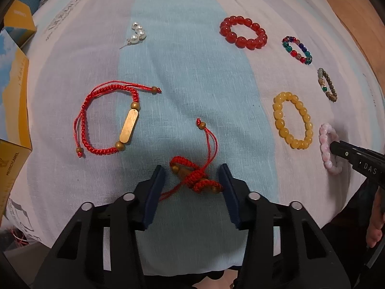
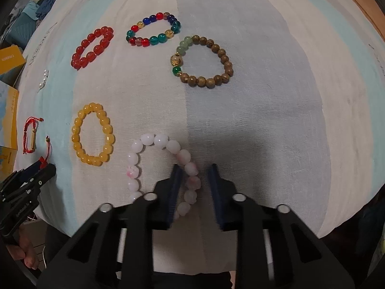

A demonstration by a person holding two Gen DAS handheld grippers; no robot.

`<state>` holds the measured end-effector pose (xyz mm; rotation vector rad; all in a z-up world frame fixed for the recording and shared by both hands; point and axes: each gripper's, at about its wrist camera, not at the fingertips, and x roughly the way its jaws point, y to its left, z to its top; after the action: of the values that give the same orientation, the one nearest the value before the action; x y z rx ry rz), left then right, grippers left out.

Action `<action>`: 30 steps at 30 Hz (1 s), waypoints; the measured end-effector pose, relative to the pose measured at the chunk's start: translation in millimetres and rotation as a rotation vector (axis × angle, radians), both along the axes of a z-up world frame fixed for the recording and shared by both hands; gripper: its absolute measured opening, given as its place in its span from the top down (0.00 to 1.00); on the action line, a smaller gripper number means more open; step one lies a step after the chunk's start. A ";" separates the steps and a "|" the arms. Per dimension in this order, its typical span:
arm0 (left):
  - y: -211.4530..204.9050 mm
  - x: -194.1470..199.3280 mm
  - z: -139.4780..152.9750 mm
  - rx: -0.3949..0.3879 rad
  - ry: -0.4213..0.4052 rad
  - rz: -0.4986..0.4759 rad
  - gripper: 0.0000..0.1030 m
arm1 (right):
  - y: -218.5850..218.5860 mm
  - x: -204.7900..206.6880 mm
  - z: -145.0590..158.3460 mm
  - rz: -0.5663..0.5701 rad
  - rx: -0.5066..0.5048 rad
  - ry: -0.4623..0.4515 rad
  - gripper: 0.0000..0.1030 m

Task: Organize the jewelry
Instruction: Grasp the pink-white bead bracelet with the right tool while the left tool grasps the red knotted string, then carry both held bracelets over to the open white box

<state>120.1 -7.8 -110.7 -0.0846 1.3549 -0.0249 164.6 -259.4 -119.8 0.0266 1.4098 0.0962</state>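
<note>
1. Left wrist view: the left gripper (image 1: pixel 192 175) has its jaws apart, one on each side of a bunched red cord bracelet (image 1: pixel 196 177) at lower centre on the striped cloth (image 1: pixel 182 72). A second red cord bracelet with a gold bar (image 1: pixel 109 118) lies open at centre left.

2. Right wrist view: the right gripper (image 2: pixel 195 171) is spread too, straddling the right side of a pink bead bracelet (image 2: pixel 166 168) at lower centre. A yellow bead bracelet (image 2: pixel 92 134) lies left of it.

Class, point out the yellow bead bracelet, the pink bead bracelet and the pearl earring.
yellow bead bracelet (image 2: pixel 77 142): right wrist view, left-side beads.
pink bead bracelet (image 2: pixel 160 140): right wrist view, top bead.
pearl earring (image 1: pixel 140 33): left wrist view, large pearl.
</note>
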 end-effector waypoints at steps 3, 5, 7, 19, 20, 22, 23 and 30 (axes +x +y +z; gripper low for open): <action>-4.6 -2.4 -0.7 0.004 0.002 -0.013 0.68 | -9.1 1.2 -5.1 -0.007 0.011 0.004 0.88; -5.8 -3.1 1.3 0.003 0.002 -0.022 0.72 | -15.0 4.2 -9.1 -0.007 0.017 0.006 0.89; -5.4 -5.0 3.4 -0.004 0.002 -0.028 0.79 | -15.5 4.1 -10.6 -0.003 0.015 0.005 0.89; -4.5 -10.2 6.1 -0.049 0.015 -0.033 0.85 | -1.8 -4.6 15.4 0.012 0.026 -0.027 0.89; -2.1 -11.2 6.7 -0.049 0.015 -0.034 0.85 | -1.4 -5.5 18.0 0.013 0.027 -0.031 0.89; -1.7 -11.5 7.8 -0.048 0.015 -0.034 0.85 | -2.0 -6.5 20.3 0.016 0.031 -0.038 0.89; -1.0 -11.6 9.6 -0.048 0.015 -0.036 0.85 | -0.8 -6.1 25.3 0.018 0.034 -0.041 0.89; -0.8 -10.4 22.6 -0.037 0.002 -0.045 0.85 | 9.6 -11.0 42.2 0.031 0.047 -0.065 0.89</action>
<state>109.7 -8.6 -88.2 -0.0858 1.3586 -0.0877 153.7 -249.9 -77.6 0.0405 1.3428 0.1547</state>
